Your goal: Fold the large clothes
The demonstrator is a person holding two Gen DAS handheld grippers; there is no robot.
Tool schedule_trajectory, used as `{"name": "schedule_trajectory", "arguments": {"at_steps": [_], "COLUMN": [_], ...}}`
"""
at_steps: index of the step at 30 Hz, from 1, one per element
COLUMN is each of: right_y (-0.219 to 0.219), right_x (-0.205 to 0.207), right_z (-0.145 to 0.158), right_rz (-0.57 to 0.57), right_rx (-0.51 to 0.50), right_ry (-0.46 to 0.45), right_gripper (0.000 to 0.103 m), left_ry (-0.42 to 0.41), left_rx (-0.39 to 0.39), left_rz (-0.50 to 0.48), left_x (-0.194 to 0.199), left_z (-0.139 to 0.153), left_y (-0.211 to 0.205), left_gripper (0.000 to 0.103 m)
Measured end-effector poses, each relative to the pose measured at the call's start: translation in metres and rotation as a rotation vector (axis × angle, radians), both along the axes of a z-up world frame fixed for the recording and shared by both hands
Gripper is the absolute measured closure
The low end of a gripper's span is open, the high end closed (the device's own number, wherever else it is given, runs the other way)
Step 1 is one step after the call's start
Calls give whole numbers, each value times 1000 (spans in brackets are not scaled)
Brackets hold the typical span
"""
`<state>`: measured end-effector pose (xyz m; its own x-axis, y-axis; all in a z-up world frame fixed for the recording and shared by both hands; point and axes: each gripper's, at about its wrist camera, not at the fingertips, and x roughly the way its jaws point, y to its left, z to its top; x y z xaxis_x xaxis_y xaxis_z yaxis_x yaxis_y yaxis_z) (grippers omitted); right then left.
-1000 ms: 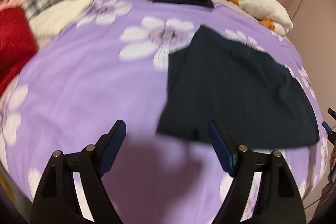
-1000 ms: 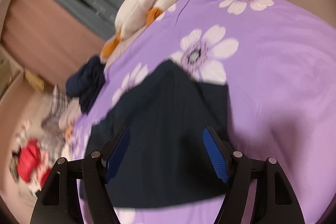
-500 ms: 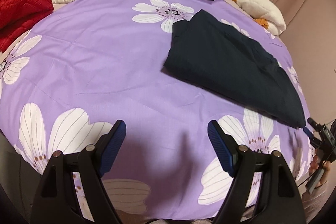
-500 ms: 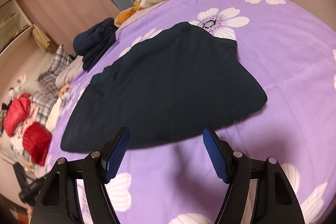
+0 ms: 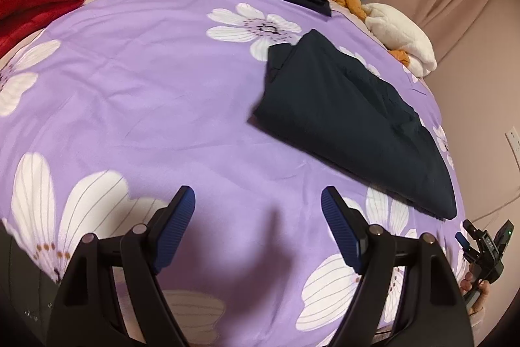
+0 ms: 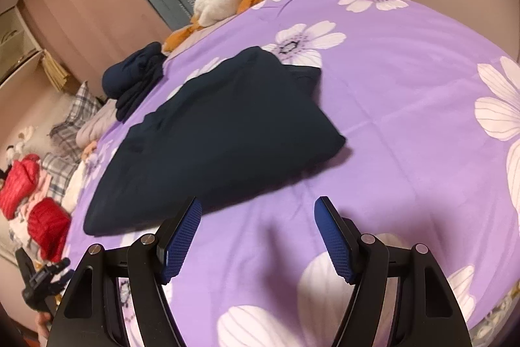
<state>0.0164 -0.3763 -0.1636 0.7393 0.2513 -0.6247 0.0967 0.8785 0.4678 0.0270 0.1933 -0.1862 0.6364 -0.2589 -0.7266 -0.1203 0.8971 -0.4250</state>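
On the purple floral bedspread (image 5: 136,93) the folded dark garment (image 5: 351,126) lay flat. Both the left gripper (image 5: 258,228) and right gripper (image 6: 256,236) hovered spread, empty. Only the right view showed cardboard boxes (image 6: 19,44).

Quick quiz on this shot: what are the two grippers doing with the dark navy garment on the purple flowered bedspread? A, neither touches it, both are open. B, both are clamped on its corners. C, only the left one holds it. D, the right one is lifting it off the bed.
A: the left gripper and right gripper both stand open over the bedspread, while the navy garment lies folded flat, apart from both.
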Motion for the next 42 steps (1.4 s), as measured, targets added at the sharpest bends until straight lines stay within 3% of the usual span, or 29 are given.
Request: {"name": "schedule_trajectory", "arguments": {"at_steps": [6, 10, 17, 20, 23, 27, 35, 37, 42], "right_y": [-4, -9, -12, -12, -11, -11, -15, -16, -20], "right_x": [15, 37, 80, 96, 104, 104, 99, 99, 95], "right_z": [12, 15, 7, -4, -15, -20, -12, -9, -7], "right_rz": [5, -5, -11, -5, 9, 9, 17, 18, 20], "right_rx": [-13, -30, -100, -87, -70, -30, -68, -75, -48], "right_ry": [-49, -66, 7, 52, 82, 71, 39, 32, 2], "right_gripper": [31, 31, 31, 31, 31, 31, 66, 76, 85], "left_ry": [-49, -20, 35, 55, 84, 112, 132, 128, 128], "left_rx": [-40, -106, -47, -10, 21, 40, 59, 67, 75], "left_rz": [-42, 5, -54, -93, -124, -156, -152, -150, -168], "left_x": [43, 82, 130, 144, 153, 159, 160, 159, 155], "left_z": [17, 15, 9, 4, -6, -18, -21, -19, -17], "left_y": [1, 10, -16, -27, -31, -31, -28, -27, -27], "left_gripper": [23, 24, 29, 30, 39, 44, 73, 84, 95]}}
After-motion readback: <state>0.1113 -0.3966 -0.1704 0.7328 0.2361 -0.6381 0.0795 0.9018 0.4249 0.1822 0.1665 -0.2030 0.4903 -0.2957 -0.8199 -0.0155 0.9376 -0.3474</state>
